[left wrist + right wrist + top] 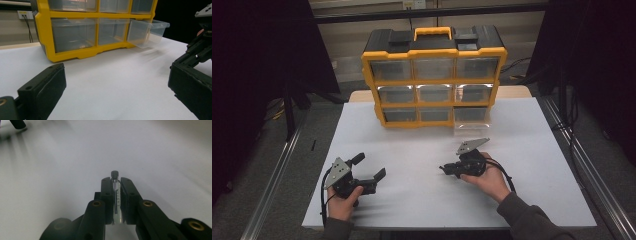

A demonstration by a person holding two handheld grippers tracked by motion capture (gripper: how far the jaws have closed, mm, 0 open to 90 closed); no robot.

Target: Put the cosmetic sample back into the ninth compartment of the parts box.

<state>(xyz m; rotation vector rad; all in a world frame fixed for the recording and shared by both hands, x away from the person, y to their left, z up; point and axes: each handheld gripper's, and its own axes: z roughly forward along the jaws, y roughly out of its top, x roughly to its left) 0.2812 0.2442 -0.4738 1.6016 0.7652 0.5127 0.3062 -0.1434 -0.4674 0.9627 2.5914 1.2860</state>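
Note:
A yellow and black drawer cabinet [434,77] stands at the back of the white table [542,165]; its bottom right clear drawer [471,119] is pulled out, also seen in the left gripper view as the clear drawer [147,32] beside the cabinet [85,50]. My right gripper [444,168] lies low over the table's middle, pointing left, shut on a small clear glass vial with a black cap [116,195] that stands between its pads. My left gripper [369,167] rests at the front left with its jaws wide apart and nothing between them.
Bare white tabletop [62,170] stretches ahead of the right gripper. In the left gripper view the right gripper's body [200,47] shows at the right edge. Dark curtains and metal rails [277,170] flank the table.

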